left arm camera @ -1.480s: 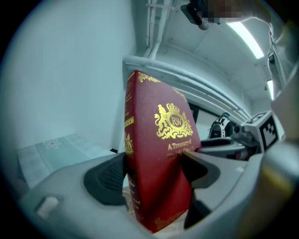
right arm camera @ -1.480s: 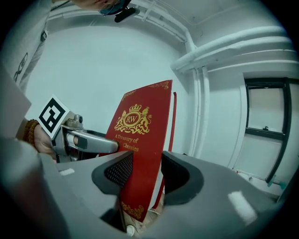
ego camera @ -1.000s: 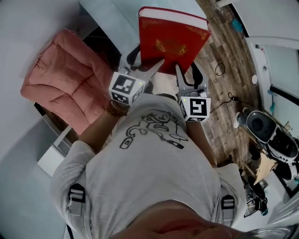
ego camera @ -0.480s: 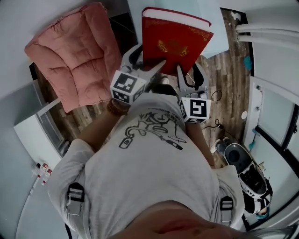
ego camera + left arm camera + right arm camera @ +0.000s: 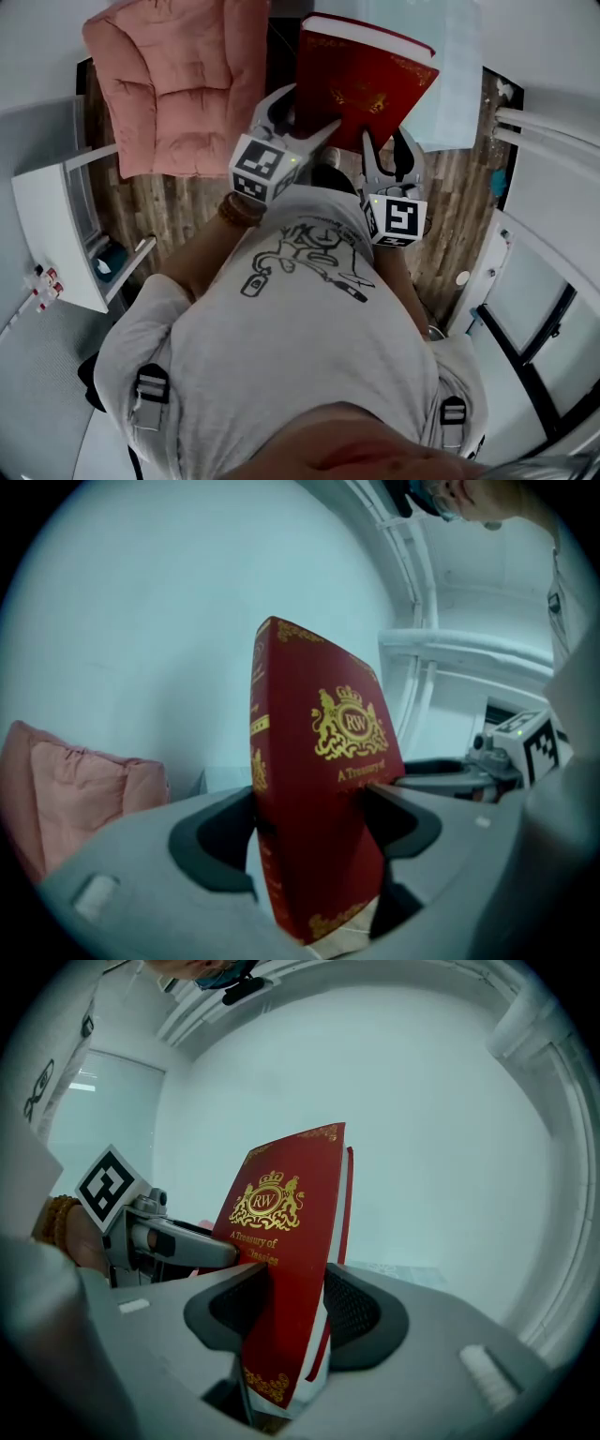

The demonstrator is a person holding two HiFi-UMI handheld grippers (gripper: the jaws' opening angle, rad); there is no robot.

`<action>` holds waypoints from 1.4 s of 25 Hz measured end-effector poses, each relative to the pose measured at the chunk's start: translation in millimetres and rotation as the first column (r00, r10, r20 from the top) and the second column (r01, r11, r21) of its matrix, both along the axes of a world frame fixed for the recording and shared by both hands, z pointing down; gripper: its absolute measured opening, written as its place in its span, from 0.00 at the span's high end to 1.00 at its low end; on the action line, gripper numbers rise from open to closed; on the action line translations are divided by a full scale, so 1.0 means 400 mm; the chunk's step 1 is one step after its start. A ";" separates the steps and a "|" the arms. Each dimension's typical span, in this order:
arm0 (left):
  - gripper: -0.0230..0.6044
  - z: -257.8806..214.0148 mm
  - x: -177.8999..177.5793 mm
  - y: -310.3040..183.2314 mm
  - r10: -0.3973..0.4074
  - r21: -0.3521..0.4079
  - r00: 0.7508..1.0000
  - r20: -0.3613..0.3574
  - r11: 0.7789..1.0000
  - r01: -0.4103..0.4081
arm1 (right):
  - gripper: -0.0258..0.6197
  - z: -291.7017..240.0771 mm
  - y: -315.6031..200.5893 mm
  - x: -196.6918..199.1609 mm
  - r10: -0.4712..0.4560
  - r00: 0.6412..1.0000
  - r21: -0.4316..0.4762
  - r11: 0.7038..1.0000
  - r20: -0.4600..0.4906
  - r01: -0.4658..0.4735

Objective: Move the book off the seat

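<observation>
1. The left tool [image 5: 298,120] is clamping the red book [image 5: 366,80], jaws spread wide.
2. The right tool [image 5: 389,150] is pinching it more narrowly.
3. The book is hanging airborne beside the pink seat [image 5: 173,80].

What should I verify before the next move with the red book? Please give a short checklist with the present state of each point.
1. Grip of the left gripper: both pads press on the lower part of the red book. Ok.
2. Grip of the right gripper: its jaws are closed on the book's lower edge. Ok.
3. Book off the seat: it is held in the air beside the pink seat cushion, not touching it. Ok.
4. Book closed and upright between the two grippers. Ok.
5. Place to put it down: no view shows a chosen spot. Cannot tell.
</observation>
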State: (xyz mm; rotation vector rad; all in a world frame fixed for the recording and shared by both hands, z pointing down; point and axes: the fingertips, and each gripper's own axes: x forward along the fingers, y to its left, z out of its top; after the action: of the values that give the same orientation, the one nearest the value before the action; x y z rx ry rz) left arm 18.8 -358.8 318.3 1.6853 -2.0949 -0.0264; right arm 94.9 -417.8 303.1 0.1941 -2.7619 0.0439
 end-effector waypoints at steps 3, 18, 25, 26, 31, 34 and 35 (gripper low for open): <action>0.38 0.010 0.011 -0.028 -0.039 -0.012 0.999 0.003 0.999 0.039 | 0.66 0.011 -0.036 0.006 -0.041 0.999 -0.009 0.999 0.000 0.041; 0.39 0.044 0.063 -0.121 -0.146 -0.038 0.989 -0.008 0.989 0.146 | 0.66 0.054 -0.148 0.043 -0.185 0.982 -0.033 0.982 -0.023 0.185; 0.39 0.092 0.073 -0.146 -0.155 -0.062 0.988 -0.020 0.986 0.154 | 0.66 0.104 -0.177 0.051 -0.205 0.978 -0.058 0.977 -0.025 0.204; 0.39 0.098 0.071 -0.145 -0.154 -0.064 0.988 -0.022 0.986 0.152 | 0.66 0.110 -0.176 0.049 -0.206 0.978 -0.060 0.977 -0.026 0.204; 0.39 0.144 0.057 -0.151 -0.143 -0.081 0.989 -0.038 0.987 0.140 | 0.66 0.154 -0.181 0.036 -0.199 0.979 -0.072 0.978 -0.041 0.196; 0.39 0.177 0.048 -0.167 -0.133 -0.091 0.990 -0.046 0.988 0.128 | 0.66 0.188 -0.195 0.029 -0.186 0.981 -0.082 0.980 -0.056 0.181; 0.39 0.189 0.047 -0.172 -0.129 -0.095 0.990 -0.051 0.988 0.124 | 0.66 0.199 -0.200 0.029 -0.182 0.981 -0.085 0.981 -0.061 0.177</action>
State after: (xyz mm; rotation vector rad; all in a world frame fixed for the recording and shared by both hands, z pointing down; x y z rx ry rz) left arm 37.6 -427.6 393.8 1.4795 -2.1246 -0.0177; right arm 106.4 -497.6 382.7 -0.0739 -2.6911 0.0976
